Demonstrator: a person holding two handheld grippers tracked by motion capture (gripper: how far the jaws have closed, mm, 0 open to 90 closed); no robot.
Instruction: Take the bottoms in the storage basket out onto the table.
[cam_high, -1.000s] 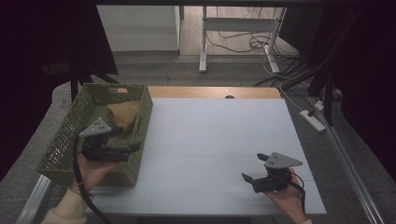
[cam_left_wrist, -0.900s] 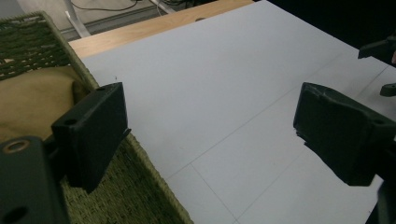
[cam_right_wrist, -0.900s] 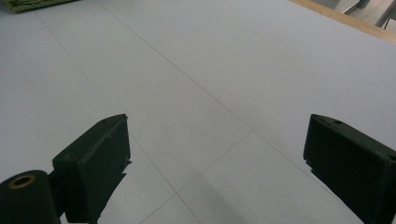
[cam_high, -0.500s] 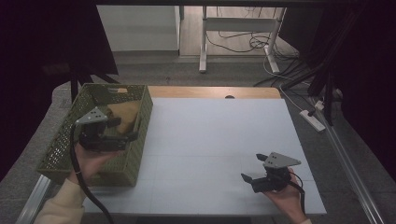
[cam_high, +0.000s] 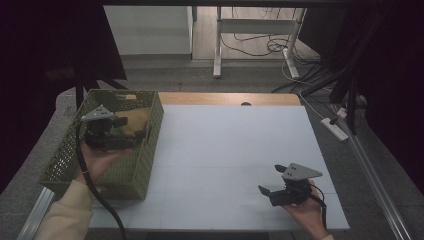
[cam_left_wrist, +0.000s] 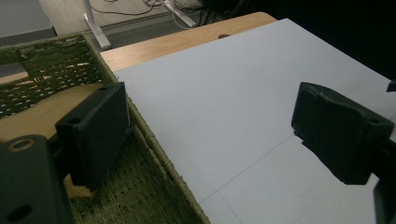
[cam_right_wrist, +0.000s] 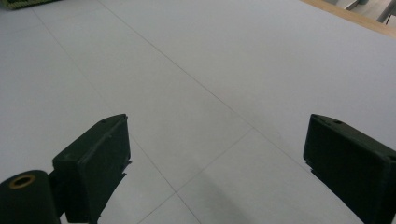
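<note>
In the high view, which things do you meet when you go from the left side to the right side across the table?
Green basket with the left tool over it → bare white table top → right tool in the person's right hand.

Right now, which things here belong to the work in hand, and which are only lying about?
In the work:
- left gripper, jaws open
- green basket
- tan thing in the basket, too dim to identify

Lying about:
- power strip on the floor
- cables behind the table
</note>
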